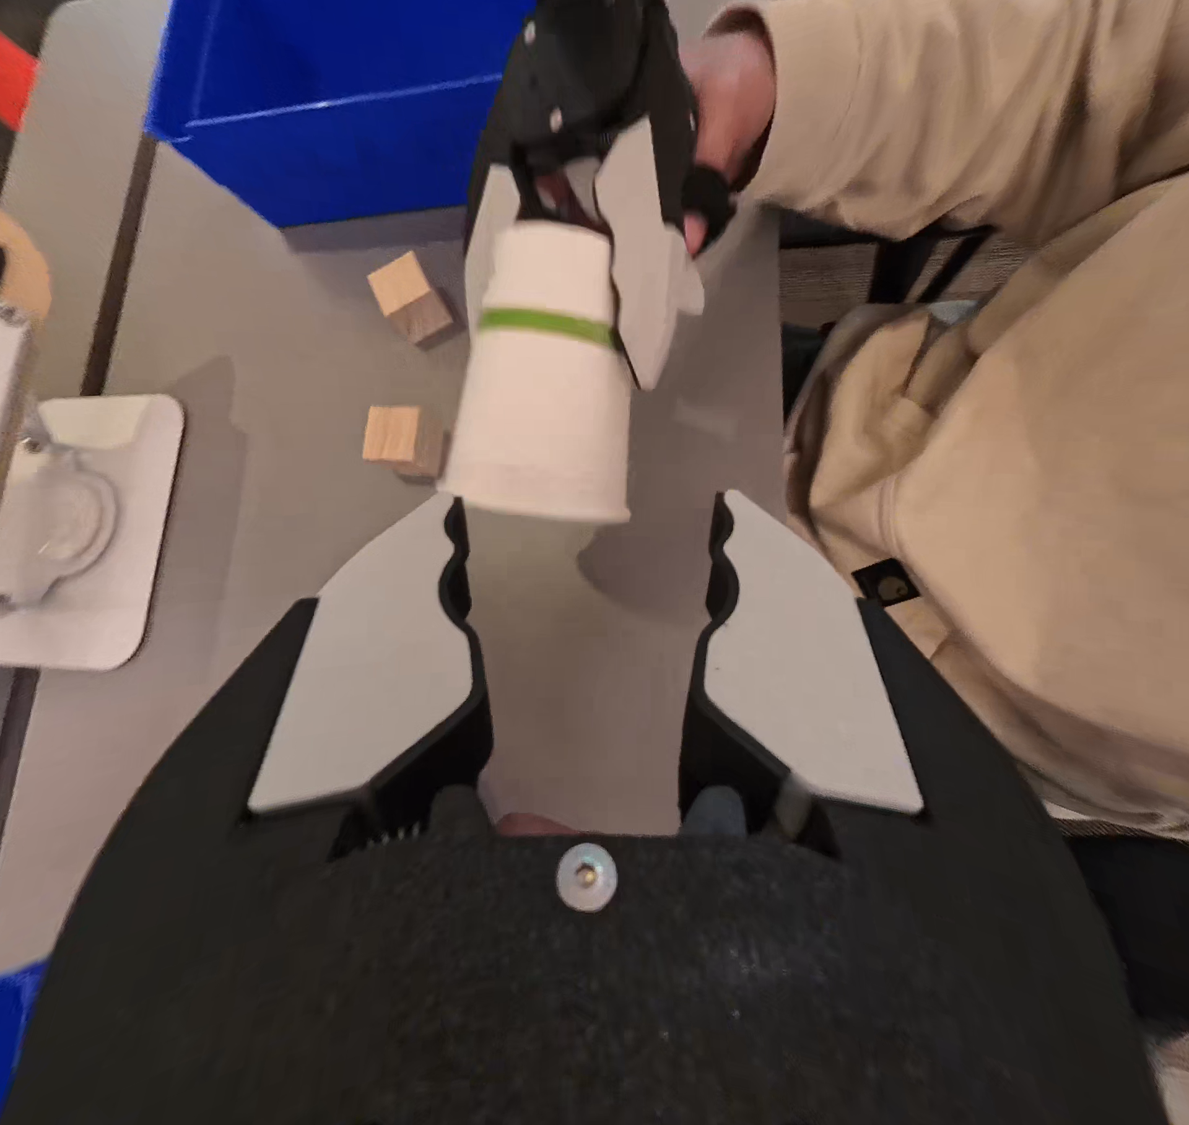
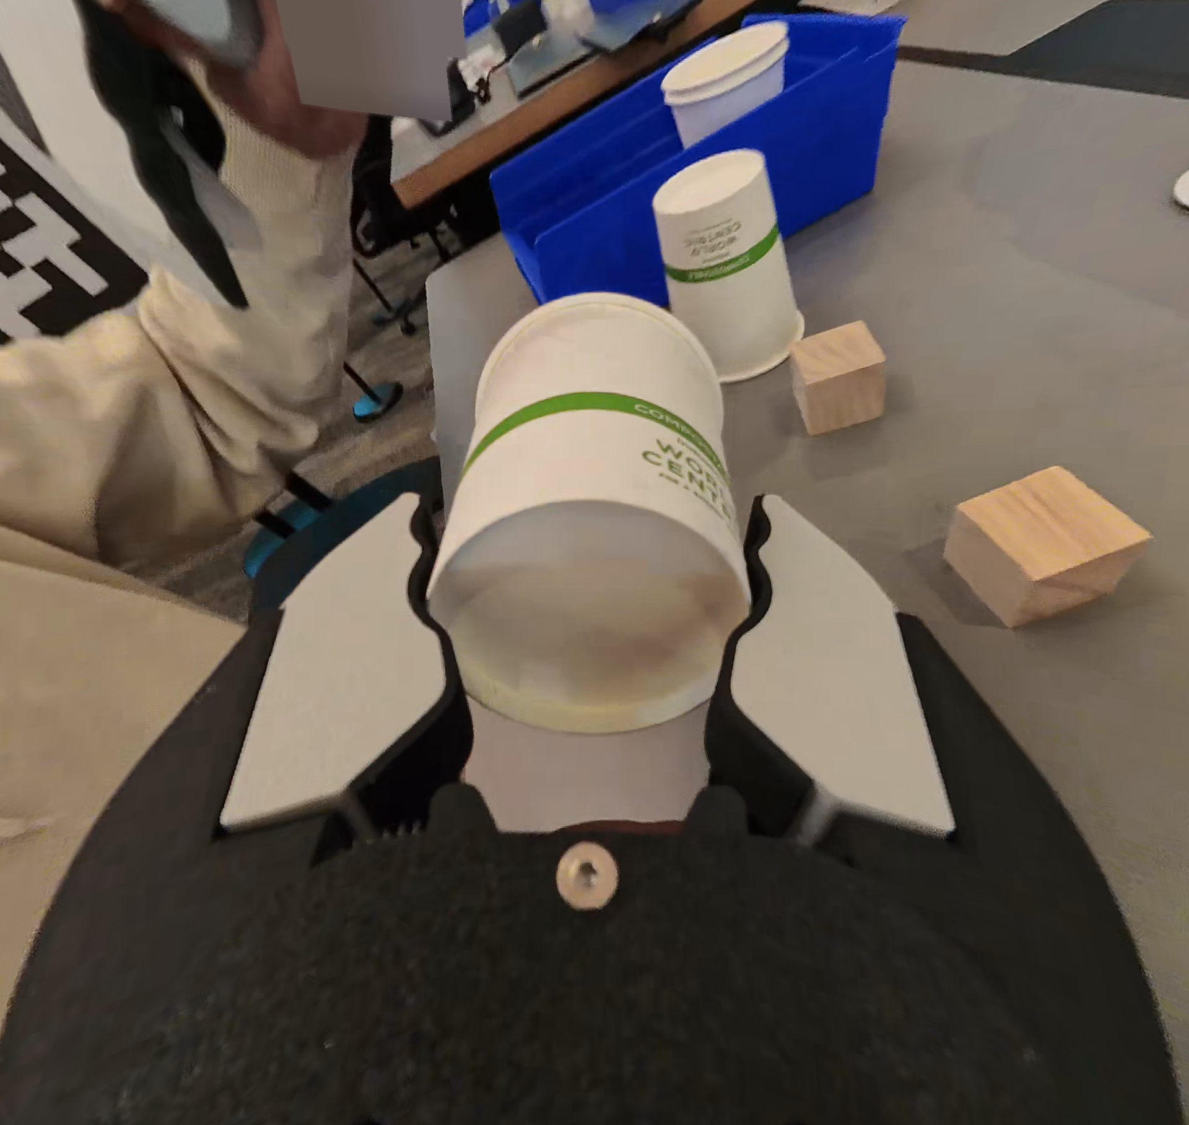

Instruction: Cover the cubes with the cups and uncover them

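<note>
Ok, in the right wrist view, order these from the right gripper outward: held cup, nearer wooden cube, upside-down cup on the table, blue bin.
1. Held cup, between the jaws.
2. Nearer wooden cube, to the right.
3. Upside-down cup, ahead, slightly right.
4. Blue bin, behind that cup.

An office or lab workroom: grey desk [image 2: 1004,206] with a blue bin [image 2: 830,148], carpeted floor [image 2: 392,361], a second cluttered wood-edged table [image 2: 515,148] behind, chair legs beneath.

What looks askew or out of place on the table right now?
Nothing spilled or damaged. The paper cup in the right gripper is tilted and off the table. Two wooden cubes sit uncovered, skewed to each other. Another cup stands inverted nearby.
</note>
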The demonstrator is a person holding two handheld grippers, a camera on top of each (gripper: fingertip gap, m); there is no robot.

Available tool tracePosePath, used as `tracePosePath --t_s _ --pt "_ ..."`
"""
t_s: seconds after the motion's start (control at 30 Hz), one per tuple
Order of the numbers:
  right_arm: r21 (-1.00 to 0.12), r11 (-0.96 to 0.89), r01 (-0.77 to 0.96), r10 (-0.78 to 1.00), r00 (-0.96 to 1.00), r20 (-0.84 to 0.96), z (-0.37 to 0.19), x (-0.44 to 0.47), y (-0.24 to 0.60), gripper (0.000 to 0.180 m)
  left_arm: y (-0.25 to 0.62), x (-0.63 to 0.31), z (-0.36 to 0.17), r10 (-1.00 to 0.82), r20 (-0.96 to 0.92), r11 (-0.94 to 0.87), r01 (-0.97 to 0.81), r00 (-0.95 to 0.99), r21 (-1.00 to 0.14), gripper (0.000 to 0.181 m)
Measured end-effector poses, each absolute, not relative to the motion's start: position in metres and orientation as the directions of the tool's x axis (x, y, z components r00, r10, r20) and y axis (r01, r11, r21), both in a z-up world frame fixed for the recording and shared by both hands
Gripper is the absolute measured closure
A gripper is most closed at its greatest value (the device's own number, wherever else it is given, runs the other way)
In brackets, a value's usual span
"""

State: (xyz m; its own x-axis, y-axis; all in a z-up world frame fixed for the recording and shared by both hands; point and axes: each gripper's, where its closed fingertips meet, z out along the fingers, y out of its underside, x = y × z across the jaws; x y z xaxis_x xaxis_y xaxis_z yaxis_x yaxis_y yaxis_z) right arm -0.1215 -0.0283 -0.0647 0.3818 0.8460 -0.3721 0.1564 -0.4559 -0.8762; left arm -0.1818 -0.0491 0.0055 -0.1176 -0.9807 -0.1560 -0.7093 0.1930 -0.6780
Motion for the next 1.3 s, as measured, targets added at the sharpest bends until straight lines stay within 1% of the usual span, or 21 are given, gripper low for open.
tracePosePath --t_s 0.07,0.13,0.23,0.3,0.47,0.57,0.7,0.8,0.87,0.93,1.0,1.07,1.13,1.2,1.3 --pt "-0.879 -0.439 0.185 0.865 0.350 -0.359 -0.068 -0.128 -0.035 0.088 -0.046 -0.164 0.006 -0.980 -0.089 0.191 -0.742 -0.176 -0.643 0.108" --pt "-0.879 -0.430 0.204 0.876 0.332 -0.351 -0.069 -0.132 -0.040 0.088 -0.045 -0.155 -0.009 -0.969 -0.001 0.205 -0.803 -0.247 -0.559 0.103" --pt "-0.881 -0.418 0.222 0.885 0.320 -0.339 -0.070 -0.133 -0.044 0.088 -0.042 -0.147 -0.038 -0.951 0.093 0.232 -0.877 -0.296 -0.420 0.102" --pt "-0.881 -0.413 0.232 0.889 0.314 -0.334 -0.071 -0.133 -0.046 0.088 -0.044 -0.143 -0.052 -0.939 0.140 0.247 -0.900 -0.314 -0.360 0.098" --pt "-0.882 -0.406 0.240 0.897 0.287 -0.335 -0.070 -0.135 -0.051 0.088 -0.051 -0.134 -0.065 -0.913 0.209 0.271 -0.904 -0.350 -0.329 0.096" --pt "-0.886 -0.400 0.235 0.903 0.265 -0.337 -0.067 -0.138 -0.055 0.088 -0.056 -0.141 -0.076 -0.897 0.253 0.287 -0.913 -0.362 -0.290 0.096" --pt "-0.880 -0.391 0.269 0.905 0.290 -0.313 -0.075 -0.139 -0.054 0.088 -0.056 -0.144 -0.089 -0.898 0.248 0.296 -0.916 -0.363 -0.270 0.097" --pt "-0.898 -0.378 0.224 0.900 0.318 -0.299 -0.071 -0.136 -0.046 0.088 -0.053 -0.140 -0.090 -0.918 0.208 0.259 -0.908 -0.337 -0.328 0.098" --pt "-0.907 -0.348 0.238 0.889 0.391 -0.239 -0.072 -0.126 -0.037 0.088 -0.043 -0.141 -0.088 -0.948 0.140 0.211 -0.896 -0.284 -0.391 0.099" --pt "-0.920 -0.304 0.249 0.872 0.461 -0.164 -0.069 -0.111 -0.029 0.087 -0.017 -0.144 -0.083 -0.990 0.020 0.116 -0.873 -0.142 -0.474 0.099" --pt "-0.926 -0.295 0.236 0.846 0.515 -0.138 -0.063 -0.096 -0.021 0.088 0.018 -0.149 -0.074 -0.989 -0.109 -0.015 -0.808 0.098 -0.589 0.098" --pt "-0.932 -0.302 0.200 0.829 0.539 -0.153 -0.056 -0.088 -0.015 0.091 0.053 -0.162 -0.066 -0.907 -0.164 -0.166 -0.686 0.389 -0.709 0.098" --pt "-0.935 -0.316 0.164 0.822 0.538 -0.184 -0.051 -0.086 -0.013 0.094 0.089 -0.187 -0.059 -0.712 -0.203 -0.258 -0.519 0.672 -0.815 0.098" --pt "-0.930 -0.334 0.155 0.817 0.540 -0.203 -0.053 -0.087 -0.013 0.098 0.101 -0.199 -0.066 -0.601 -0.170 -0.289 -0.411 0.781 -0.865 0.098" --pt "-0.920 -0.345 0.185 0.819 0.539 -0.198 -0.061 -0.092 -0.015 0.100 0.107 -0.194 -0.081 -0.517 -0.088 -0.316 -0.285 0.851 -0.905 0.098"
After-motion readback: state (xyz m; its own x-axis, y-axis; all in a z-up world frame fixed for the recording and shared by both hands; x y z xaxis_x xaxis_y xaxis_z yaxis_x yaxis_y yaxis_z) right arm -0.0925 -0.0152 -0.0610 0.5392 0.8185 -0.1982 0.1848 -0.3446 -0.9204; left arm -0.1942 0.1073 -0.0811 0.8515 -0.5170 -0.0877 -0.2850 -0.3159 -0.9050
